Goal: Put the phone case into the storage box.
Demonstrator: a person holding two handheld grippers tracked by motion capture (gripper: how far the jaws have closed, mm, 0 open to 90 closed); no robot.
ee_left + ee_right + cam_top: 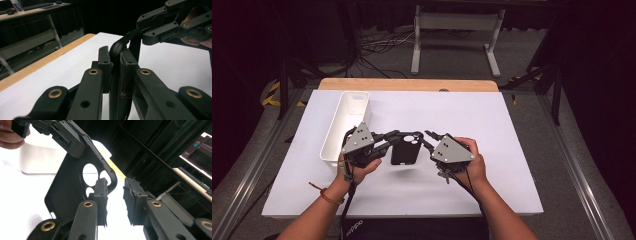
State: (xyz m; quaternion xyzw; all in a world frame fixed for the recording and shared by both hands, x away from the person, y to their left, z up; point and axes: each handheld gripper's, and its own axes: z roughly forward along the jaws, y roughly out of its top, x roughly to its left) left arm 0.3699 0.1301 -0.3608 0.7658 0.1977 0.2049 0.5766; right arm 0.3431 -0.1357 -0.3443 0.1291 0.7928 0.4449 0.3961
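The black phone case (404, 151) was held lifted over the white table (492, 125), clenched by the left gripper (388, 140) so the right gripper (115, 195), jaws parted, could be freed.

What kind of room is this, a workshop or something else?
Likely a lab or studio for recording handwork: a white table in a dark-curtained space, loose cables on the floor, and a computer screen with a keyboard nearby.

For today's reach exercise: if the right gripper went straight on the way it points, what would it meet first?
Probably the black phone case, whose camera-cutout corner lies beside the right gripper; depth is unclear.
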